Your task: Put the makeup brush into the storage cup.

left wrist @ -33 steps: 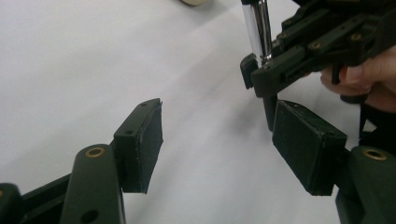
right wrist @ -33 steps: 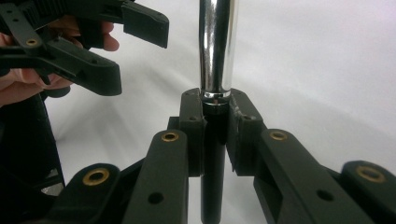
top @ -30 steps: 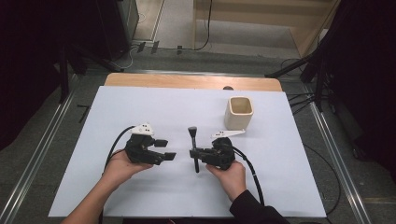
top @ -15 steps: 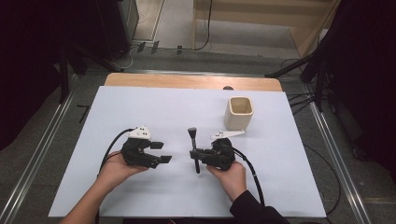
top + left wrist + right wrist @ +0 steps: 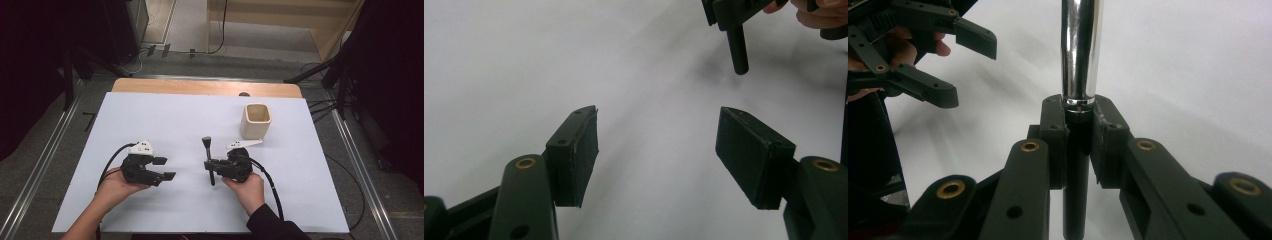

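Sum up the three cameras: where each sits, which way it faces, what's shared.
High view: above the table, looking forward and down; both forearms, cup.
Left gripper view: on the left tongs, open, facing the white tabletop.
Right gripper view: on the right tongs, shut on the brush.
Shared: the brush, left tongs.

Glossy chrome tool shaft (image 5: pixel 1081 50) (matt black handle)

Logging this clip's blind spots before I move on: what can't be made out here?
- Tool, high view: too small to identify.
- Tool's chrome shaft, right gripper view: upper end cut off by the top edge.
- Cup, high view: its inside bottom hidden by its own walls.
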A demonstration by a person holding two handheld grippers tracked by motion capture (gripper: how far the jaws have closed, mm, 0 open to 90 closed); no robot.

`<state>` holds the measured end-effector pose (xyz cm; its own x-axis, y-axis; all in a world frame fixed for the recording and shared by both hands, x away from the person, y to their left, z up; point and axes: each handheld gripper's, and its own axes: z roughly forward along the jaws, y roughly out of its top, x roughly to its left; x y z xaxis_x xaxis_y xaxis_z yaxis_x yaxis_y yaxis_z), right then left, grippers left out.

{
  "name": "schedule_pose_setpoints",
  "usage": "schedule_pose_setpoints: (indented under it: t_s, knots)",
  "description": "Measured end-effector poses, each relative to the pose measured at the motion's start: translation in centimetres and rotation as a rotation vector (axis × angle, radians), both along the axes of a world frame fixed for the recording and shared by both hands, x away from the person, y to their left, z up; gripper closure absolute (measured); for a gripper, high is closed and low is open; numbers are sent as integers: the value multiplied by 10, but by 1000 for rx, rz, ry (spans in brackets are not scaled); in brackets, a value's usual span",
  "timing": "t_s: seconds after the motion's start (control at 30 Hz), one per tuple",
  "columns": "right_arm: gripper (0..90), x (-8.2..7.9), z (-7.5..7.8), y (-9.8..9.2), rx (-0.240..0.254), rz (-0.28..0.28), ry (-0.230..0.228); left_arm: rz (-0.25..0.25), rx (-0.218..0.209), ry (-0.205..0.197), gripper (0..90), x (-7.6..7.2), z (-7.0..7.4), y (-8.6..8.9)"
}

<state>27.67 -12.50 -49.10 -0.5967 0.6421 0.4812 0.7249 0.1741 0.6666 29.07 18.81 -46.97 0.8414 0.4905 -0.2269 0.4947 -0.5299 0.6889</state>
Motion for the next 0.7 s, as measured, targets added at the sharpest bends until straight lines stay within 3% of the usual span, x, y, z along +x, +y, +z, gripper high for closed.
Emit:
schedule_pose_setpoints:
  t_s: [0.33, 0.43, 0.7]
  knots:
    - [793, 0, 1, -3, -7, -8, -5, 14, 13, -1, 340, -7, -1, 13]
    - [794, 1, 1, -4, -7, -14, -6, 16, 7, 29, 334, -8, -1, 16]
    - [793, 1, 2, -6, -25, -20, -20, 22, 14, 19, 331, -12, -2, 19]
